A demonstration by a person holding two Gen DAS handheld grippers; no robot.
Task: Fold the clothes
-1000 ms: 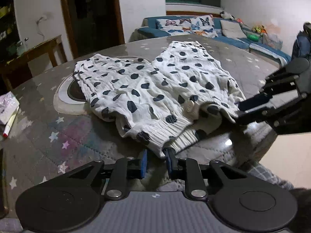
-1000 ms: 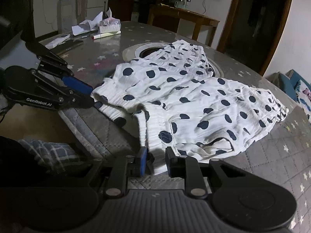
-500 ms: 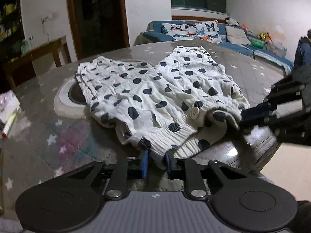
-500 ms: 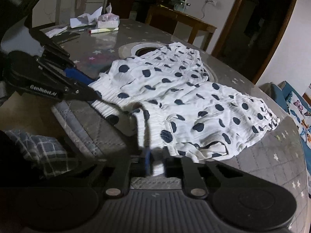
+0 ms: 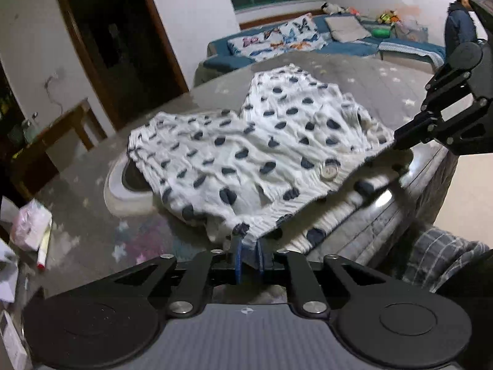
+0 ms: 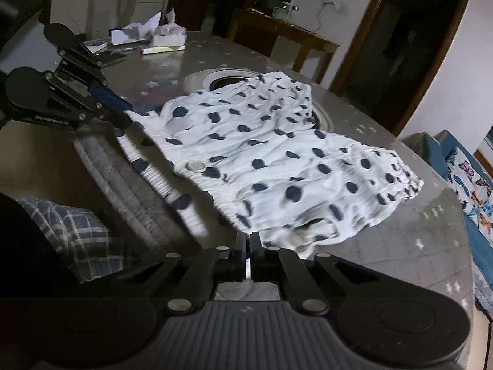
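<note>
The spotted shorts (image 5: 265, 154) lie mid-frame on the round table (image 5: 385, 86), their near waistband edge lifted clear of it. The left gripper (image 5: 248, 251) pinches one waistband corner at bottom centre – its jaws have just eased slightly wider. The right gripper (image 6: 248, 242) is clamped tight on the other corner.

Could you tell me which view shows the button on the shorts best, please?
The left wrist view: the button sits central, larger, facing the camera. The right wrist view shows it smaller and more oblique.
</note>
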